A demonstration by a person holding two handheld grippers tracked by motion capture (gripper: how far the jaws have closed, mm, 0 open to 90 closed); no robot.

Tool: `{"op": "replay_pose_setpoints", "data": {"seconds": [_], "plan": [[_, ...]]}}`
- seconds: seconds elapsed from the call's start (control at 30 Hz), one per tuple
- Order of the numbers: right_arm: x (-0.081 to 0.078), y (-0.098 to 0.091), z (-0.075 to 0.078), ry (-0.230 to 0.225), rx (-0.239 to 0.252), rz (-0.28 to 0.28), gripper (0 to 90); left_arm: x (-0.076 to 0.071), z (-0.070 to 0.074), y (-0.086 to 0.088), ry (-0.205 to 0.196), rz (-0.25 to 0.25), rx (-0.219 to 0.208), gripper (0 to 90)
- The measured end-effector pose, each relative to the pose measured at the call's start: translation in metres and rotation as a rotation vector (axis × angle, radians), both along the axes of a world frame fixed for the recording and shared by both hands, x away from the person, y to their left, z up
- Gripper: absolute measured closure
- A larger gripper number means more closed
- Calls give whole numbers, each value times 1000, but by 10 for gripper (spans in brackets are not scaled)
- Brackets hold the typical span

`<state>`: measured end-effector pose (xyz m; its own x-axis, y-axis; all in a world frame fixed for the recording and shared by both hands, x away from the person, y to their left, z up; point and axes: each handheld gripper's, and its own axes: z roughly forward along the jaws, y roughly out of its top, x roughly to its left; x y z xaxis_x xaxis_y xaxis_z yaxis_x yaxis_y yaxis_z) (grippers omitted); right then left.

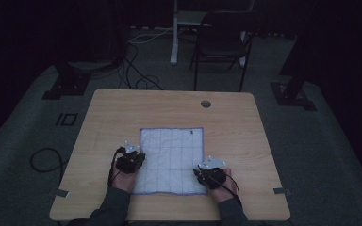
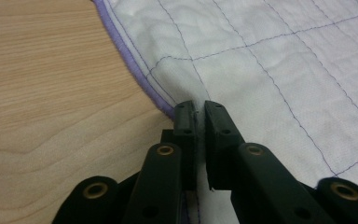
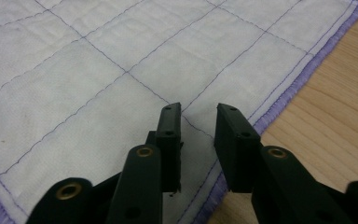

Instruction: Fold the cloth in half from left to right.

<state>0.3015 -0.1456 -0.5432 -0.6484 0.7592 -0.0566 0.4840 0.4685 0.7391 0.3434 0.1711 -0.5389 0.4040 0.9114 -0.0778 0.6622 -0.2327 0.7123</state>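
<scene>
My left claw (image 2: 199,114) pinches the soft, light quilted cloth (image 1: 172,157) at its purple left hem while my right claw (image 3: 198,122), part-open and empty, straddles its right hem.

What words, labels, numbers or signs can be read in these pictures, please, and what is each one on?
None can be read.
The cloth has a small dark mark near its far edge in the high view, possibly a tag, too small to read.
The table, the chair and the left gripper and right gripper show no lettering.
</scene>
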Motion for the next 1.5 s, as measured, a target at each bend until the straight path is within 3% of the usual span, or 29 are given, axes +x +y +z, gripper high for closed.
{"op": "replay_pose_setpoints", "data": {"seconds": [0.23, 0.53, 1.0, 1.5], "plan": [[0, -3, 3, -19, 8, 1, 682, 5, 1, 2, 6, -14, 7, 868], [5, -10, 4, -15, 4, -31, 767, 8, 4, 4, 23, -21, -23, 873], [8, -12, 2, -10, -10, -46, 793, 5, 26, 1, -23, -71, -81, 873], [10, -13, 1, 8, -4, -55, 803, 3, 57, -19, -76, -151, -150, 873]]}}
